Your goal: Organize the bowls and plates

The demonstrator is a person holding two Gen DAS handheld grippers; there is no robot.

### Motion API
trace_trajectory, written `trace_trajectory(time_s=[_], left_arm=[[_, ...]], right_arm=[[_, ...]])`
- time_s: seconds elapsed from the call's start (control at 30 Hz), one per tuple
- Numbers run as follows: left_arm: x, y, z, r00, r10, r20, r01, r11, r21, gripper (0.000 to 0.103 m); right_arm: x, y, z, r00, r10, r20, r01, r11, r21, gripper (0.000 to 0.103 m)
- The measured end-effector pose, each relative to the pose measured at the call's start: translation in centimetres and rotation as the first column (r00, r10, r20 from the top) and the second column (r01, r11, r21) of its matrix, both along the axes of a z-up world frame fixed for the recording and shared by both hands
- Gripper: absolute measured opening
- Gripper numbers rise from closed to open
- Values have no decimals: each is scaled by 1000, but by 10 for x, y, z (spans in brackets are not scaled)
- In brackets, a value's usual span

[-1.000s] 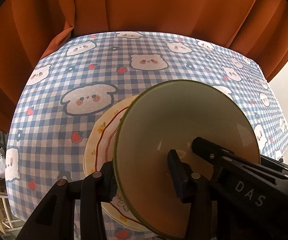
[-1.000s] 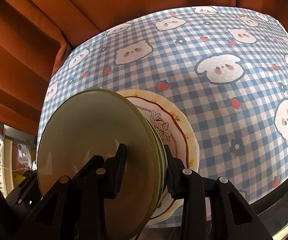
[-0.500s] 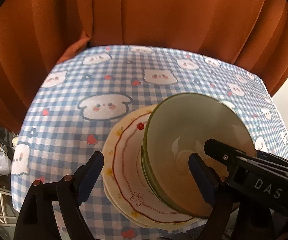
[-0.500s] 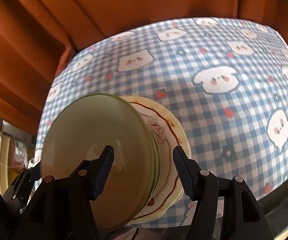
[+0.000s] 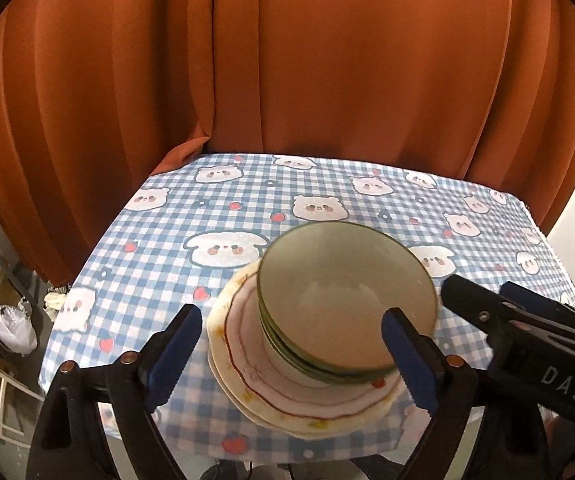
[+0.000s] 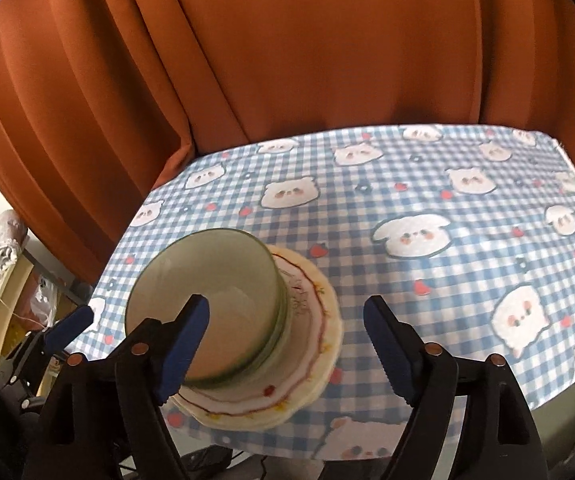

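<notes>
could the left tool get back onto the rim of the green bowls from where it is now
Probably yes. The left tool, whose jaws have just been opening, stands open and empty above the stacked green ceramic bowls on the cream floral plates; nothing lies between them.

Left wrist view: looks steeply down along its own fingers from the table's near edge, facing the orange curtain (image 5: 327, 60). Right wrist view: same heading, set to the right. Both sit near and share the stacked bowls (image 5: 343, 300) (image 6: 203, 304), the plates (image 5: 299, 408) (image 6: 307, 384), and the checked tablecloth (image 5: 159, 248) (image 6: 467, 280).
</notes>
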State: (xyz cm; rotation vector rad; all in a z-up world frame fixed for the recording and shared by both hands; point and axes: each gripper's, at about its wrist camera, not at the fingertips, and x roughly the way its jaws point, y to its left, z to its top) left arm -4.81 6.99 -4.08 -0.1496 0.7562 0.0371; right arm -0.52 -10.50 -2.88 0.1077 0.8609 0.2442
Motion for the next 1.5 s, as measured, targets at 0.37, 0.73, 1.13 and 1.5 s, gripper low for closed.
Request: trace_trajectory(time_s=[0.37,0.73,1.13,1.5], left_arm=[[-48,-24,-17,998,48,47,-49,999,10,94],[-78,-55,-15,998,1,68,-4,999,54,95],[-85,-60,-8,995,3,98,-9,998,54,97],[-83,-60,-5,993,5,114,-11,999,51,98]], right_arm=[[-52,-56,-11,995,-42,90,49,995,-84,96],[-102,-88,-18,983,-89,160,107,988,-108,103],[-119,-95,-6,974,-88,209,114,986,-119,103],[-119,-95,-2,969,-89,229,121,984,-132,103]])
